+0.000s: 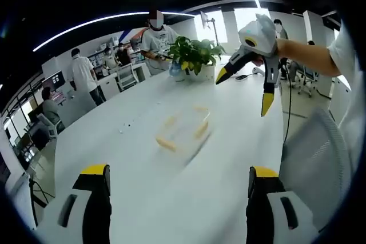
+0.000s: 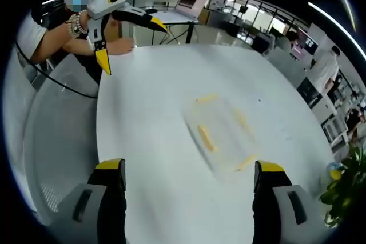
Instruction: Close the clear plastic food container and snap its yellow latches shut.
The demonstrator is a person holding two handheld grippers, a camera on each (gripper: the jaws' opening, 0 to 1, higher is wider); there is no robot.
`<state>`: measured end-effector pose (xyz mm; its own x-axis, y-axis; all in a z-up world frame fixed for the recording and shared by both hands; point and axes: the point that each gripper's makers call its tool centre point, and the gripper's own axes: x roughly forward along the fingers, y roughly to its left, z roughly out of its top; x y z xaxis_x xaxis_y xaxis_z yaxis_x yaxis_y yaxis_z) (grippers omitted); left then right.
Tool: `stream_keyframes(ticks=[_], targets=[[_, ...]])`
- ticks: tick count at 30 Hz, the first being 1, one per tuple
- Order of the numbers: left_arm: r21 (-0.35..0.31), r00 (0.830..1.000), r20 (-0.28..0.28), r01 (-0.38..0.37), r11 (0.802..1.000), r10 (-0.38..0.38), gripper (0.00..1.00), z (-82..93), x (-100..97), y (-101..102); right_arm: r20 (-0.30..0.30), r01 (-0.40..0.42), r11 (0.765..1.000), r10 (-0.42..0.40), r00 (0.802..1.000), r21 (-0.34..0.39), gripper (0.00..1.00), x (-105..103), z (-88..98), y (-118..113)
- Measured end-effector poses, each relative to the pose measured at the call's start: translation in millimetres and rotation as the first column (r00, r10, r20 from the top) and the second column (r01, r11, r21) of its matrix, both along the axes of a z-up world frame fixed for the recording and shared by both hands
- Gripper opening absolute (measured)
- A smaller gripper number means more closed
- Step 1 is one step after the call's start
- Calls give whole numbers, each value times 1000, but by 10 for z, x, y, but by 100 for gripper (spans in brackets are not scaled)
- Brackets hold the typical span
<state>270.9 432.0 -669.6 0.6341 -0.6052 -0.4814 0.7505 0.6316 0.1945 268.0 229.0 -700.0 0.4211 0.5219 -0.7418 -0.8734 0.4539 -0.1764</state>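
The clear plastic container (image 1: 183, 131) with yellow latches lies blurred in the middle of the white table (image 1: 114, 135), ahead of my left gripper (image 1: 179, 171), whose jaws stand wide open and hold nothing. In the right gripper view the container (image 2: 223, 132) sits just beyond my right gripper (image 2: 190, 167), which is also open and holds nothing. Each gripper shows in the other's view, held in the air above the table: the right gripper (image 1: 245, 90) and the left gripper (image 2: 130, 43), both with jaws spread. Whether the lid is down I cannot tell through the blur.
A potted plant (image 1: 194, 55) stands at the table's far end, with several people behind it. A grey mesh chair (image 1: 320, 152) sits beside the table edge. A person's arm (image 2: 63, 38) holds the left gripper. Desks and monitors fill the room behind.
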Motion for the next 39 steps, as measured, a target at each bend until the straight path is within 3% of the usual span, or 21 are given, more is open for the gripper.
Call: stream_keyframes(ticks=[5, 8, 12, 16, 20, 22, 26, 29, 32, 34, 35, 37, 39], targets=[[3, 1000, 19, -16, 1000, 16, 99, -52, -118, 65, 12, 42, 999, -43, 999, 30, 90, -117, -48, 47], [-39, 999, 20, -26, 999, 27, 99, -71, -197, 70, 9, 64, 997, -65, 998, 51, 89, -201, -79, 88], [-66, 999, 15, -33, 997, 34, 99, -123, -311, 130, 64, 98, 987, -106, 992, 128, 95, -251, -78, 191], [-75, 997, 40, -63, 995, 66, 99, -162, -402, 262, 82, 150, 971, -167, 982, 185, 93, -290, -120, 215], [-148, 987, 92, -115, 982, 130, 99, -73, -436, 382, 171, 199, 946, -247, 954, 254, 92, -264, -53, 251], [-170, 979, 123, -139, 976, 161, 99, -46, -452, 439, 209, 213, 920, -291, 934, 329, 92, -268, 2, 294], [-189, 980, 110, -142, 972, 165, 99, -125, -517, 460, 260, 238, 894, -350, 900, 379, 91, -310, 16, 301], [-196, 981, 102, -144, 970, 166, 99, -191, -544, 461, 259, 265, 874, -389, 884, 408, 91, -308, 9, 289], [-188, 982, 88, -148, 971, 167, 99, -217, -558, 459, 266, 271, 882, -387, 883, 386, 91, -334, -30, 272], [-200, 979, 108, -147, 969, 171, 99, -203, -550, 460, 295, 278, 883, -399, 868, 378, 90, -319, -10, 228], [-203, 980, 96, -151, 968, 173, 99, -219, -544, 455, 293, 287, 870, -419, 860, 401, 90, -307, 8, 209], [-204, 979, 98, -158, 966, 181, 99, -228, -526, 455, 226, 312, 834, -448, 865, 455, 90, -317, -8, 203], [-210, 981, 93, -150, 966, 172, 99, -250, -532, 428, 204, 332, 814, -470, 859, 476, 89, -286, -33, 131]])
